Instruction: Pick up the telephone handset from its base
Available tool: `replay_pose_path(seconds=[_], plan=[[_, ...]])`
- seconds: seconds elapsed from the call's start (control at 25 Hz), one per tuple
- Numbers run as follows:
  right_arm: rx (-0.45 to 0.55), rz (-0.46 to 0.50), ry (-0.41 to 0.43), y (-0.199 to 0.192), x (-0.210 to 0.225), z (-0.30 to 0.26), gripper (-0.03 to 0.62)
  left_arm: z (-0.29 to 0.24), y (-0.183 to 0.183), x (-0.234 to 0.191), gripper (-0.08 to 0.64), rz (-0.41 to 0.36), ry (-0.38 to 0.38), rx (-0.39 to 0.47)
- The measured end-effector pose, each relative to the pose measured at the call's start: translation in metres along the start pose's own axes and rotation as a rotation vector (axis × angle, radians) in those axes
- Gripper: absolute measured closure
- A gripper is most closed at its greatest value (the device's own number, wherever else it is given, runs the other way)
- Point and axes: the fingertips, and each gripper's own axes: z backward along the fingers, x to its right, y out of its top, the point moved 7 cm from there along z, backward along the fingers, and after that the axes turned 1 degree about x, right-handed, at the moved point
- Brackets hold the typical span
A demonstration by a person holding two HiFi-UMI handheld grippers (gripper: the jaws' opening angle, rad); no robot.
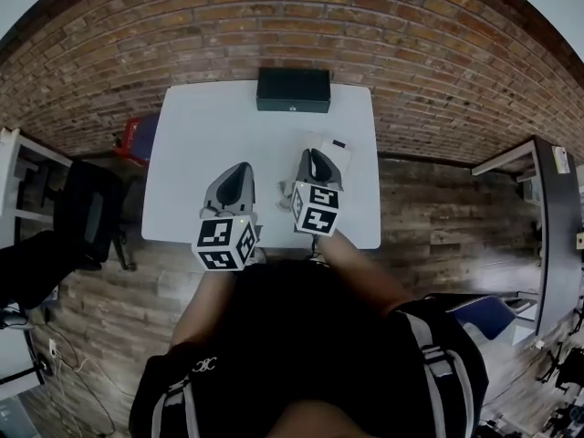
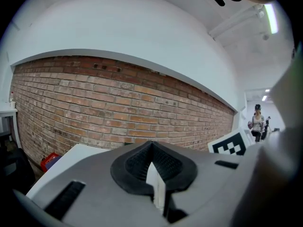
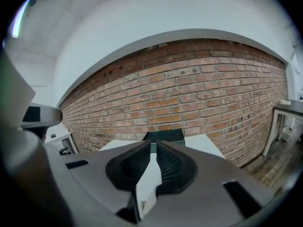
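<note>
Both grippers hover low over the near half of a white table [image 1: 182, 199], side by side and pointing away from the person toward the wall. In its own view the left gripper [image 2: 151, 144] has its ribbed black pads pressed together at the tips with nothing between them, only a pale sliver of tabletop showing below the meeting point. The right gripper [image 3: 152, 145] is likewise closed and empty, its jaws meeting along a thin line. From the head view the left gripper [image 1: 242, 168] sits over bare tabletop, while the right gripper [image 1: 313, 155] overlaps a white object just beyond its tips, probably the telephone [image 1: 334, 151], though most of it is covered and the handset cannot be told from the base. Farther on, at the table's far edge and against the brick wall [image 1: 274, 26], stands a black box [image 1: 293, 89], which lies straight beyond the right gripper's closed jaws. A red object [image 1: 137, 137] lies on the wooden floor [image 1: 438, 217] left of the table.
</note>
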Motion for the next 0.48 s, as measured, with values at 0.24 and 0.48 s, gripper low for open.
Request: replay_pose_path(seconds=[0.24,0.48], plan=[[-0.092,-0.071,-0.105,-0.027,0.005,-0.028,0.455,-0.006,0.001,-0.023,0.558,-0.005,-0.026,-0.019],[-0.182,-0.102,-0.247,-0.052,0.014,-0.055,0.379,-0.008,-0.001,-0.039,0.558,-0.015,-0.048,-0.04]])
